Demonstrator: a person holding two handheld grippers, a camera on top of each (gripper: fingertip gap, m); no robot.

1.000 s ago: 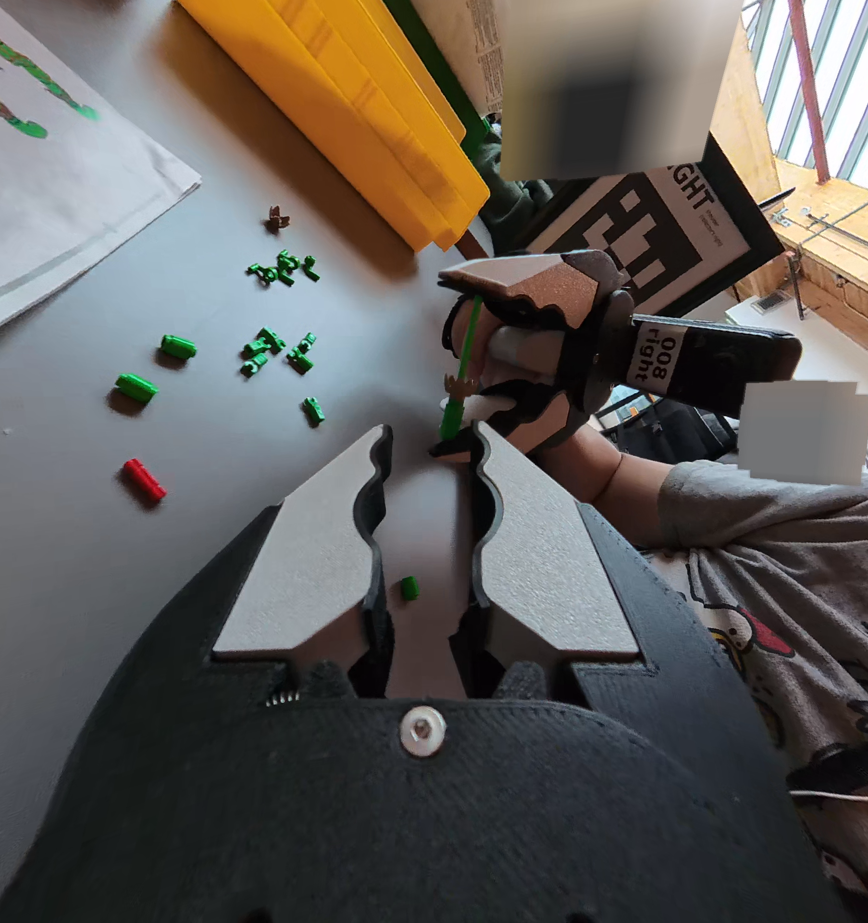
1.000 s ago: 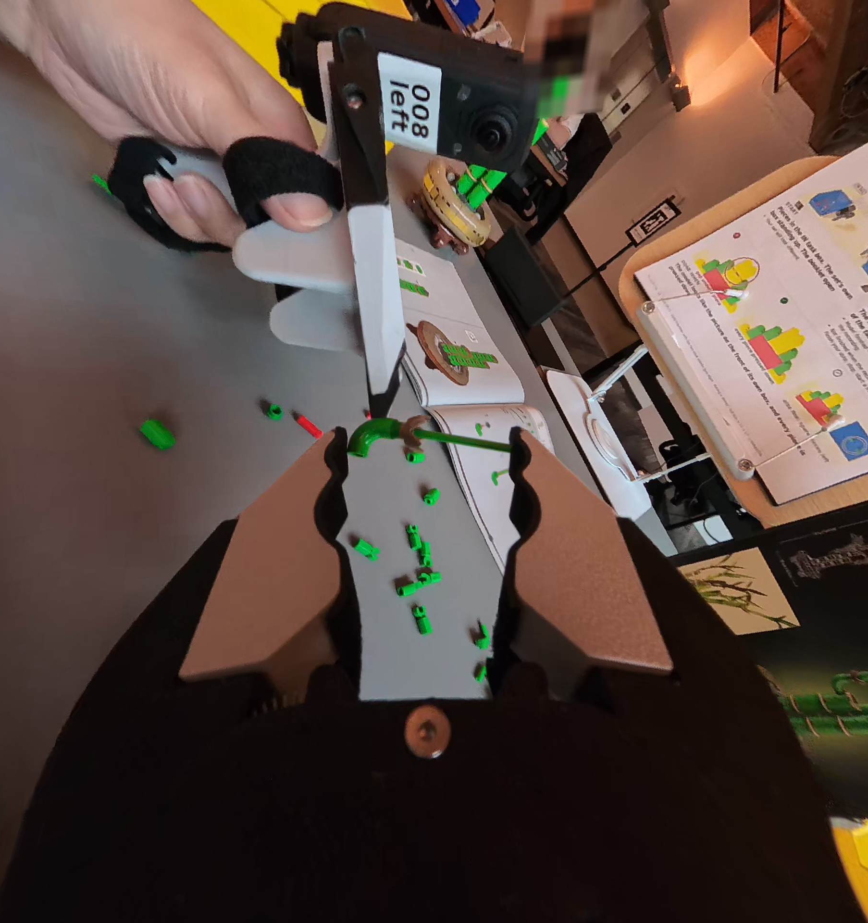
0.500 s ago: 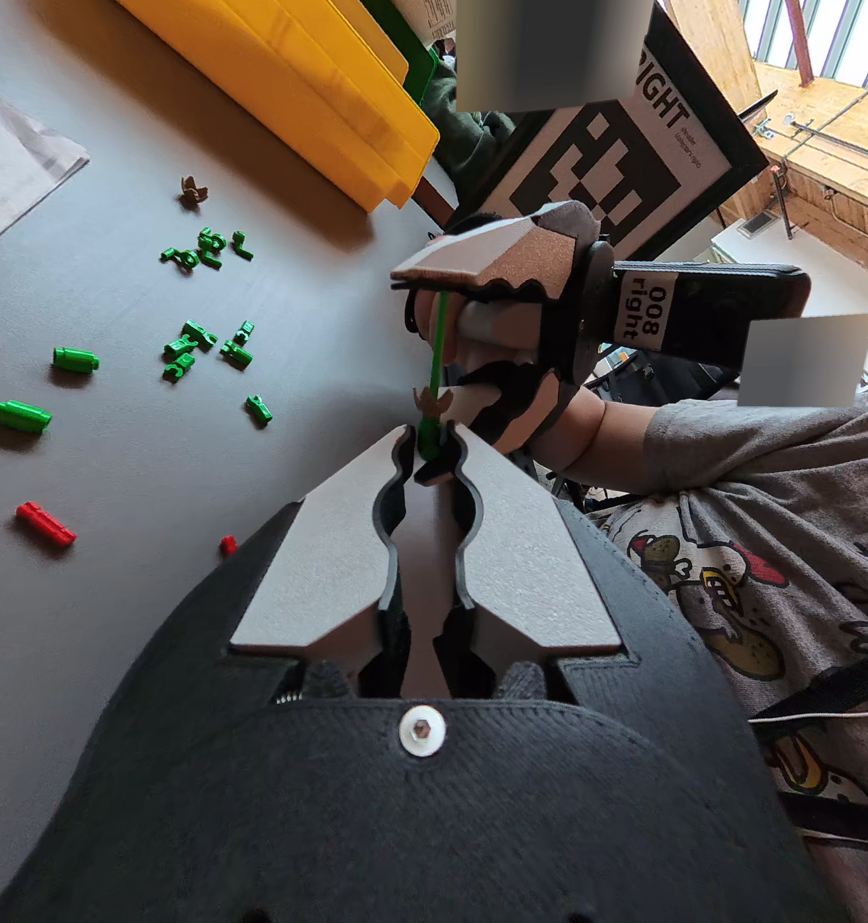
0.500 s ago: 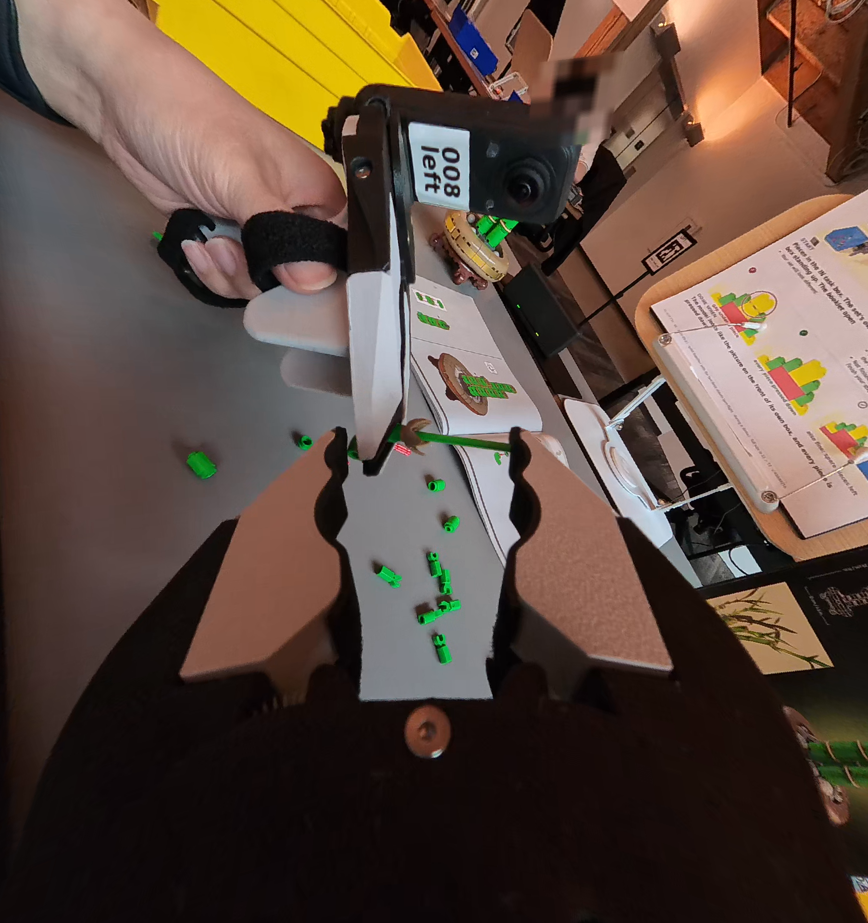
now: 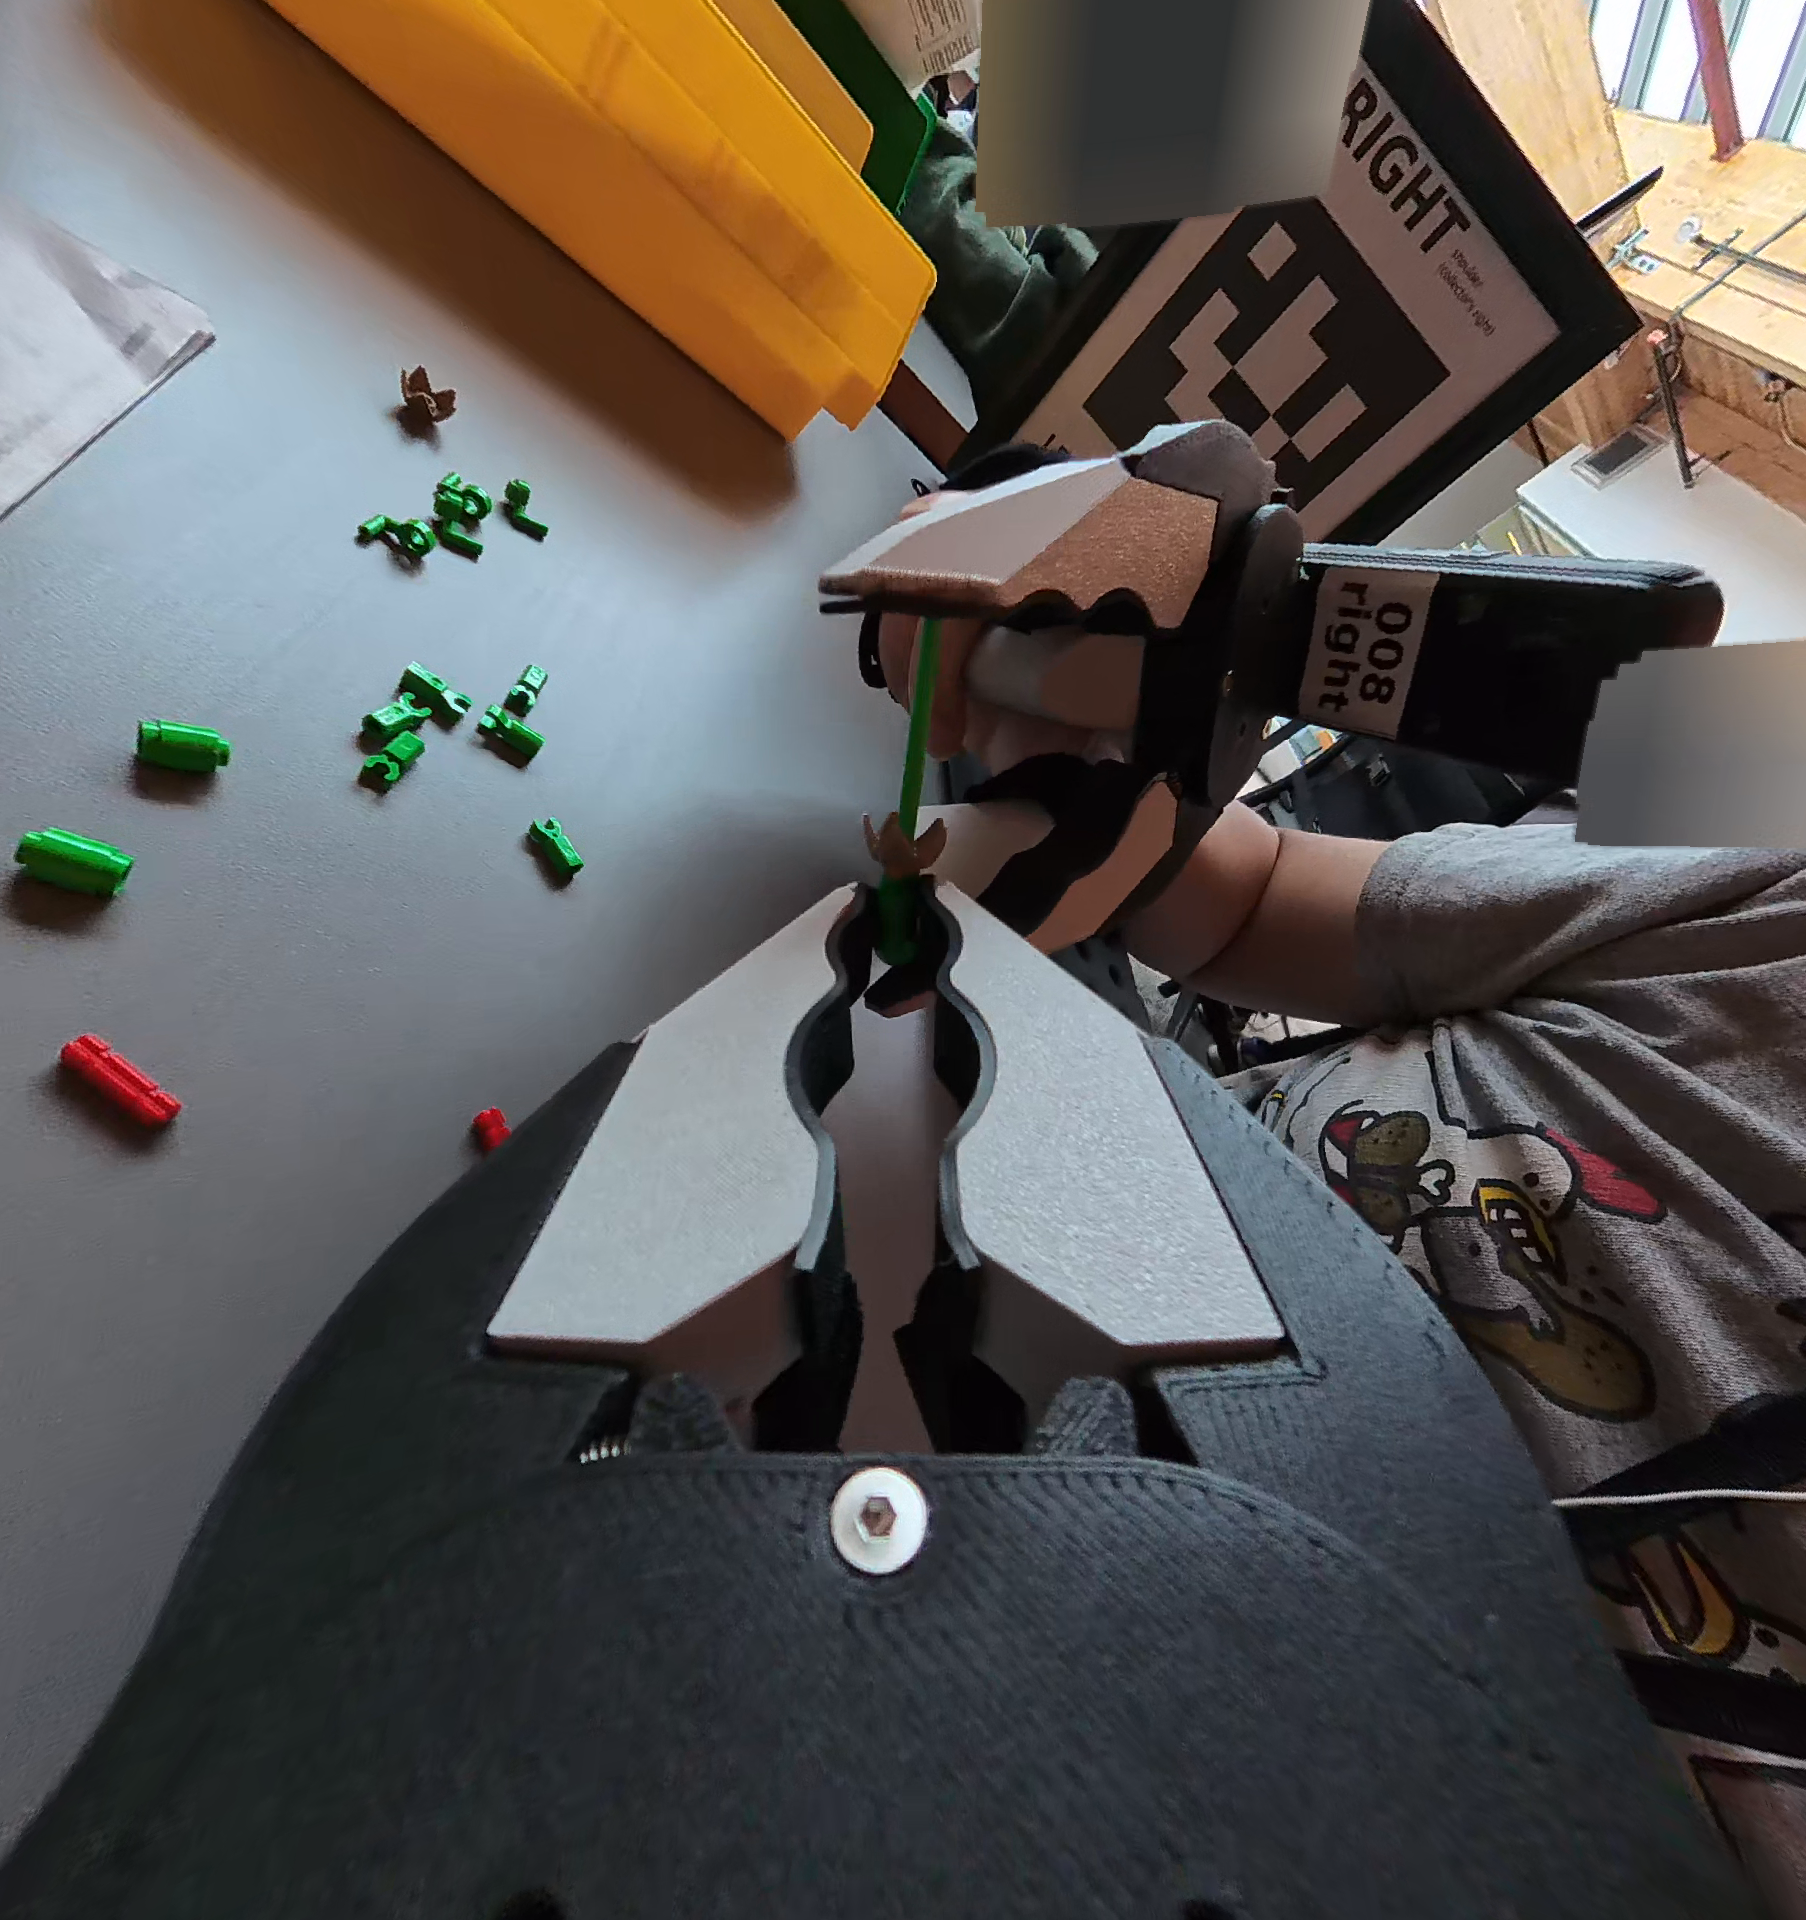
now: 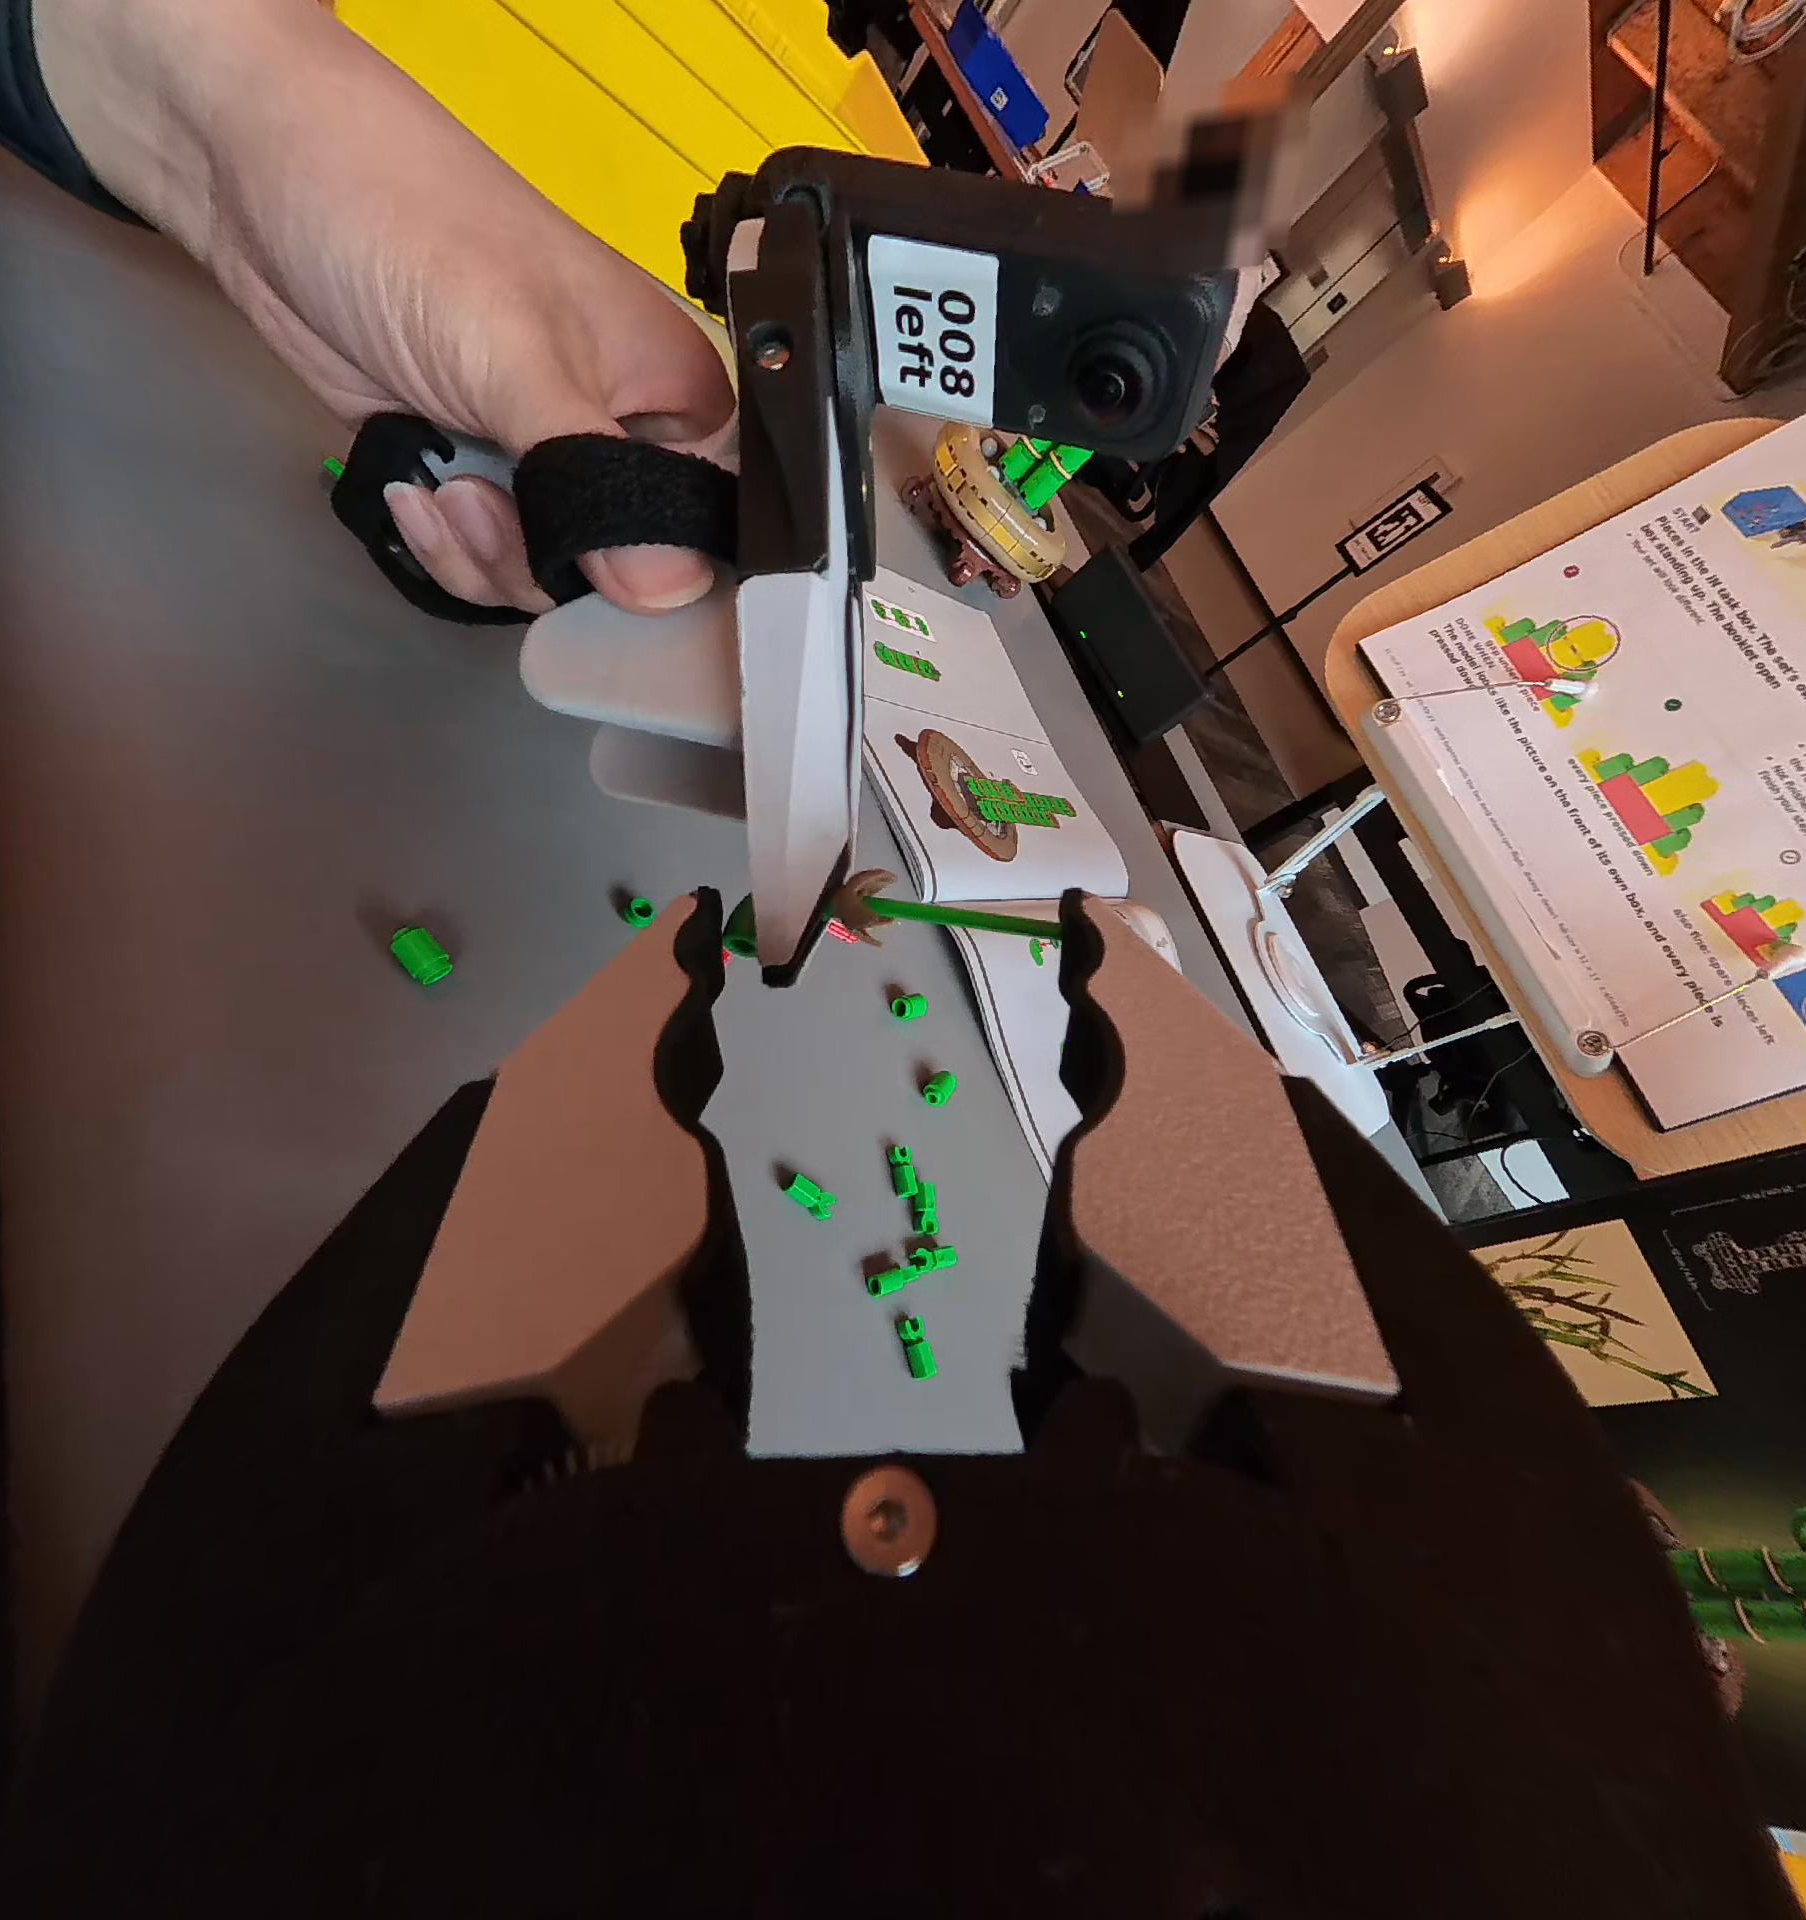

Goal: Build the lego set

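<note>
Our left tool (image 5: 897,925) is closed on the thick green end of the stem piece (image 5: 914,748), its fingertips pinching it just above the tabletop (image 5: 255,1351). Our right tool (image 6: 883,914) stands wider, the thin green rod spanning from one fingertip to the other; we cannot tell how firmly it is clamped. A brown leaf collar (image 5: 904,836) sits on the rod between the two tools. Loose green pieces (image 5: 442,717) and a red pin (image 5: 118,1078) lie scattered to the left, well apart from us. The yellow bins (image 5: 670,208) line the far edge, and the open instruction booklet (image 6: 982,800) lies near the tabletop's edge.
</note>
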